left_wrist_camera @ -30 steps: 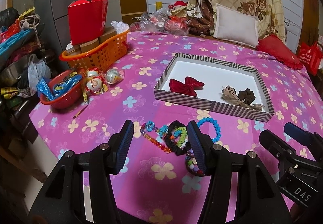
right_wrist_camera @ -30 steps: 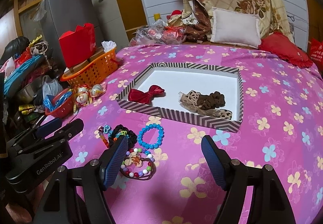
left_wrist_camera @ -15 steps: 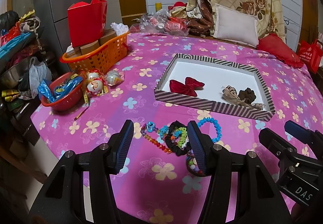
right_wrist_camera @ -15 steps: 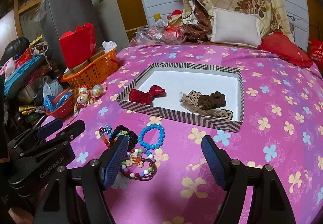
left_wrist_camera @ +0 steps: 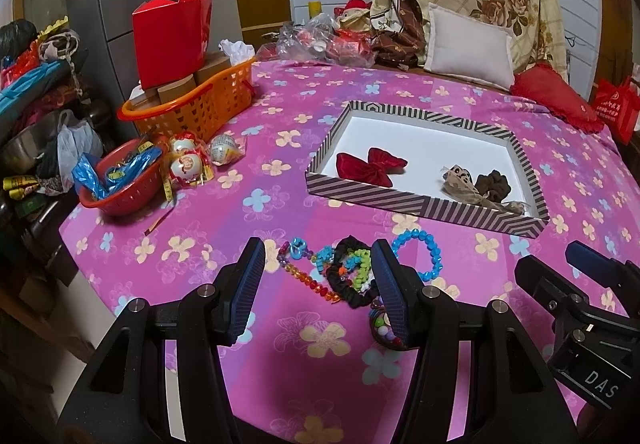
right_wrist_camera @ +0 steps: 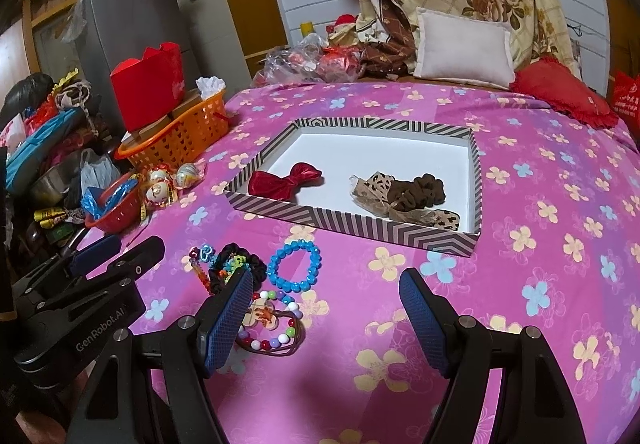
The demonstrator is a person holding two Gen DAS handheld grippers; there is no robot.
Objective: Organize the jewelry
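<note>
A striped box lid [left_wrist_camera: 420, 206] [right_wrist_camera: 384, 228] on the pink flowered cloth holds a red bow [left_wrist_camera: 370, 166] [right_wrist_camera: 284, 180], a leopard ribbon [right_wrist_camera: 376, 190] and a brown scrunchie [left_wrist_camera: 494, 184] [right_wrist_camera: 426, 190]. In front of it lie a blue bead bracelet [left_wrist_camera: 430, 252] [right_wrist_camera: 294, 264], a black scrunchie with coloured beads [left_wrist_camera: 348, 274] [right_wrist_camera: 236, 262], an orange bead string [left_wrist_camera: 308, 282] and a multicolour bead bracelet [right_wrist_camera: 272, 328]. My left gripper [left_wrist_camera: 318, 290] hovers open just short of the black scrunchie. My right gripper [right_wrist_camera: 326, 320] hovers open, right of the multicolour bracelet. Neither holds anything.
An orange basket [left_wrist_camera: 200, 106] with a red box [left_wrist_camera: 170, 40] stands at the left. Beside it sit a red bowl [left_wrist_camera: 116, 190] and wrapped round sweets [left_wrist_camera: 188, 164]. Pillows [left_wrist_camera: 468, 44] and clutter line the back. The table edge drops off at the left.
</note>
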